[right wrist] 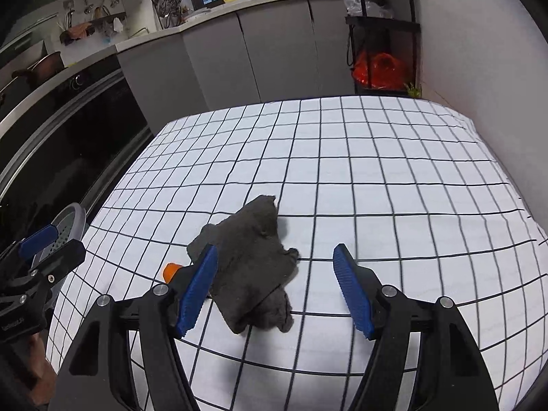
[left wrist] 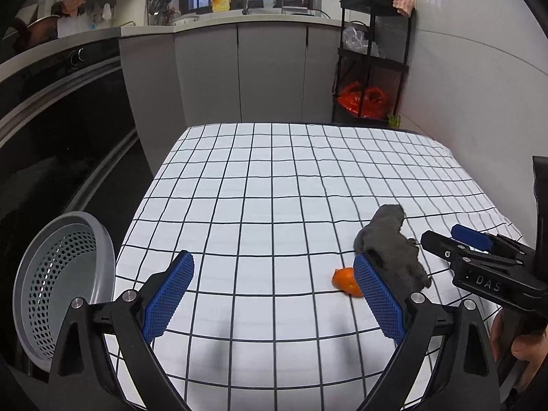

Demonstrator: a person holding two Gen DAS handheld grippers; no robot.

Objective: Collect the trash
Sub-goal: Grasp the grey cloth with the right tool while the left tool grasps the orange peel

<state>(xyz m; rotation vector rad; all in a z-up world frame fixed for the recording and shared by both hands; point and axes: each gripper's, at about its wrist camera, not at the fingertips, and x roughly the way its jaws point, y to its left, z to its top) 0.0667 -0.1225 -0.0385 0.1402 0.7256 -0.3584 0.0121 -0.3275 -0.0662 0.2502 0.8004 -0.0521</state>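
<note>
Two bits left: orange peel [left wrist: 346, 281] by my left tongs [left wrist: 274, 303], grey rag [right wrist: 250, 270] between my right tongs [right wrist: 275, 287]. Both wide open, holding nothing. Probably grab next, then basket [left wrist: 102, 239].

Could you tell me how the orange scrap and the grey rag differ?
The scrap is bright orange, small and rounded; the rag is dark grey, much larger, crumpled and flat. The scrap looks firm, the rag soft. Both lie side by side on the checked tablecloth, ungripped.
</note>
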